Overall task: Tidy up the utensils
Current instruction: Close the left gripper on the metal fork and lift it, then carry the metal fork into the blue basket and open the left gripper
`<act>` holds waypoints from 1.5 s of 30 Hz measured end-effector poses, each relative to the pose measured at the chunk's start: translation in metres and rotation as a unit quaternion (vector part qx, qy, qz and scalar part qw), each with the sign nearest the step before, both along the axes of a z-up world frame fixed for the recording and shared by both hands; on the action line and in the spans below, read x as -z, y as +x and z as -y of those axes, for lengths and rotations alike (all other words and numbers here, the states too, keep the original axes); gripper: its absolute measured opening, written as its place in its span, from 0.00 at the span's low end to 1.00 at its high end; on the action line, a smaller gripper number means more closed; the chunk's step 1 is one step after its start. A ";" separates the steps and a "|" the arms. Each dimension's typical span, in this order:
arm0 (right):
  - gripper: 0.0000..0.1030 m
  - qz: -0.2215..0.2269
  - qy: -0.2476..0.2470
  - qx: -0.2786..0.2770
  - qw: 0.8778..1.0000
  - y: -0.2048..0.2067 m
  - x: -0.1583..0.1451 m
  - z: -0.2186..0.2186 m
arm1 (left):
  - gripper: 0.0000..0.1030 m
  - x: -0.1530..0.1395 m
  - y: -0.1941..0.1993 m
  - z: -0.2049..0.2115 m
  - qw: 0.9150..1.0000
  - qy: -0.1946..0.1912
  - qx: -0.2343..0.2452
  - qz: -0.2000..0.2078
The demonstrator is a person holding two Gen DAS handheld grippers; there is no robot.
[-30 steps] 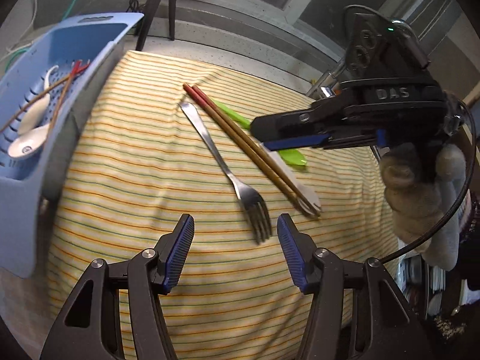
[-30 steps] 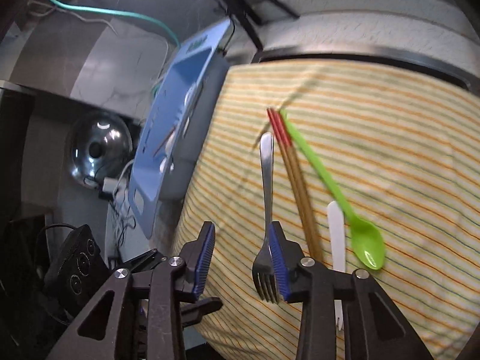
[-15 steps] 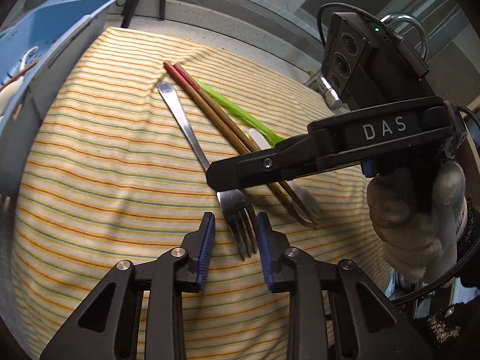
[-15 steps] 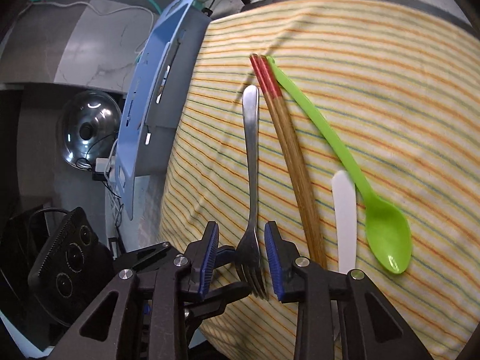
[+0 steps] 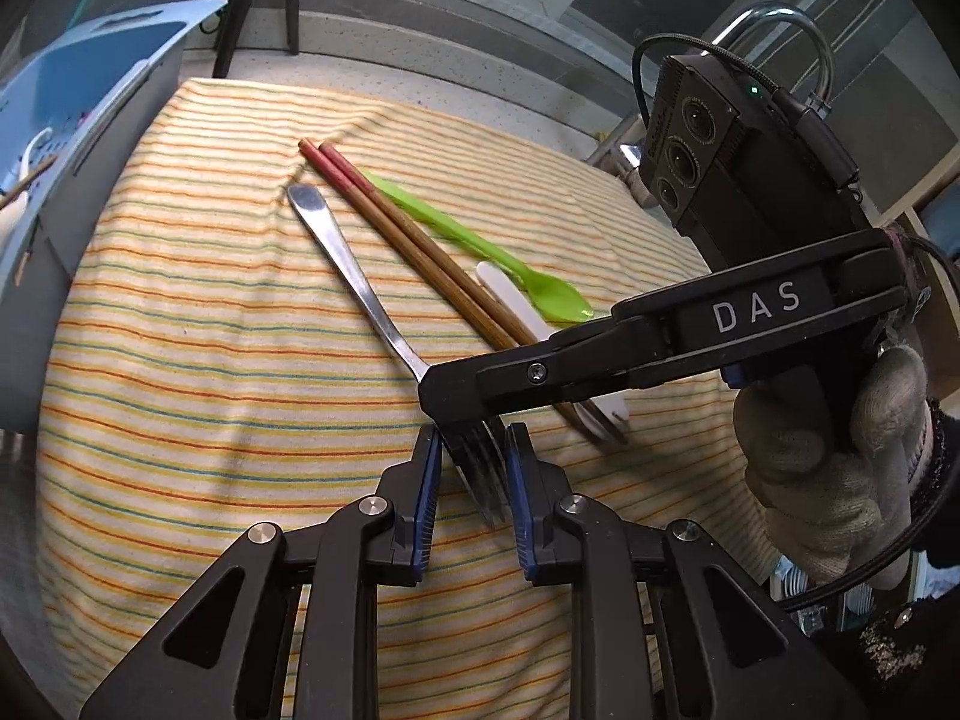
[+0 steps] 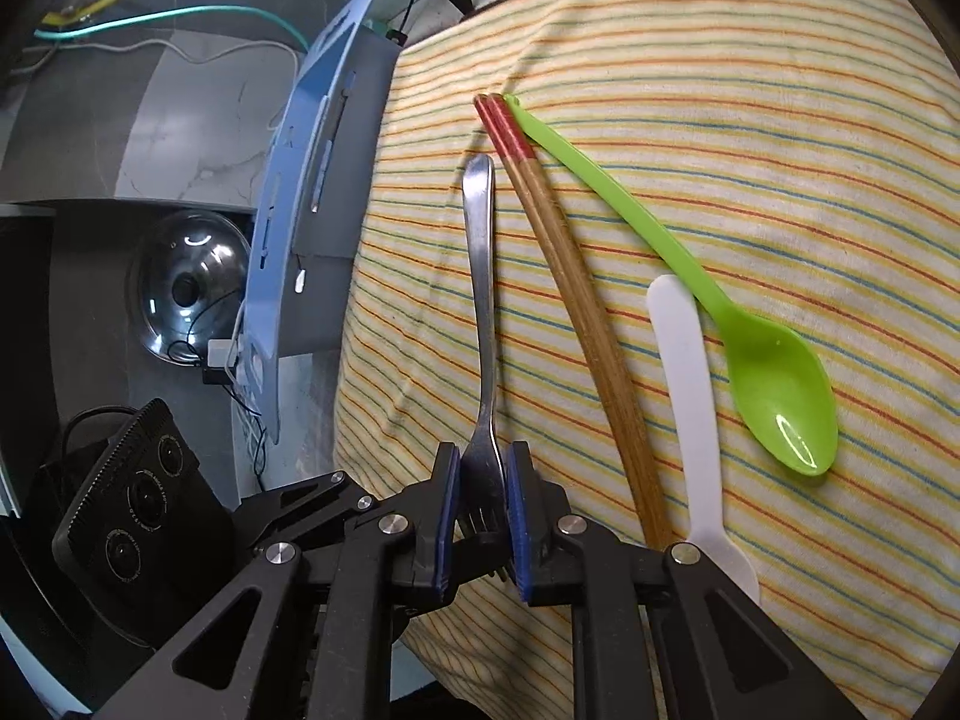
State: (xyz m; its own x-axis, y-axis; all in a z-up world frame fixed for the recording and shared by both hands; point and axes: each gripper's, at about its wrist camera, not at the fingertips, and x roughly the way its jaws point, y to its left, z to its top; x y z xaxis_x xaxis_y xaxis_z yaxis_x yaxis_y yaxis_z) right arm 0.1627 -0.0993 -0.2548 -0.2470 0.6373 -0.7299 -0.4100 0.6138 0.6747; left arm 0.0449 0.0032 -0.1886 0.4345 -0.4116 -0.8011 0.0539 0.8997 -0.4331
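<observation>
A metal fork (image 5: 354, 282) lies on the striped cloth (image 5: 180, 360), handle pointing away. My left gripper (image 5: 472, 468) is closing, its blue pads against the tines. Crossing from the right, my right gripper (image 5: 444, 402) is closing on the same fork. In the right wrist view its pads press the fork (image 6: 483, 276) at the neck, gripper (image 6: 483, 480). Red-tipped wooden chopsticks (image 5: 420, 246), a green plastic spoon (image 5: 540, 288) and a white plastic fork (image 5: 510, 294) lie just right of it.
A blue slotted basket (image 5: 90, 78) holding utensils stands off the cloth's left edge. A gloved hand (image 5: 828, 468) holds the right gripper. Below the table's left side sit a shiny metal bowl (image 6: 186, 288) and cables. The cloth drops away at the near edge.
Both grippers moved in over the fork's head and narrowed from wide apart to pads against it. The right gripper came down and across from the right. The utensils stayed put.
</observation>
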 end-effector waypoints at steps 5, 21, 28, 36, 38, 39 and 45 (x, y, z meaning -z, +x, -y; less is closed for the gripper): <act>0.14 0.028 0.012 0.002 1.000 -0.008 -0.018 -0.008 | 0.20 -0.015 -0.006 -0.008 1.000 0.003 0.002 0.021; 0.13 0.078 0.055 0.000 0.995 -0.027 -0.070 -0.065 | 0.20 -0.059 -0.019 -0.057 0.997 0.036 -0.005 0.073; 0.13 0.084 0.069 0.004 0.994 -0.030 -0.075 -0.112 | 0.20 -0.063 -0.018 -0.097 0.996 0.055 -0.015 0.074; 0.13 0.087 0.071 0.011 0.994 -0.023 -0.070 -0.158 | 0.20 -0.060 -0.005 -0.138 0.995 0.074 -0.014 0.065; 0.13 0.090 0.069 0.014 0.993 -0.021 -0.069 -0.169 | 0.20 -0.058 -0.002 -0.149 0.995 0.074 -0.015 0.062; 0.13 0.092 0.067 0.014 0.993 -0.020 -0.068 -0.173 | 0.20 -0.058 -0.002 -0.153 0.995 0.077 -0.013 0.062; 0.14 0.118 0.054 0.009 0.991 -0.016 -0.066 -0.193 | 0.19 -0.051 0.006 -0.162 0.991 0.121 -0.007 0.057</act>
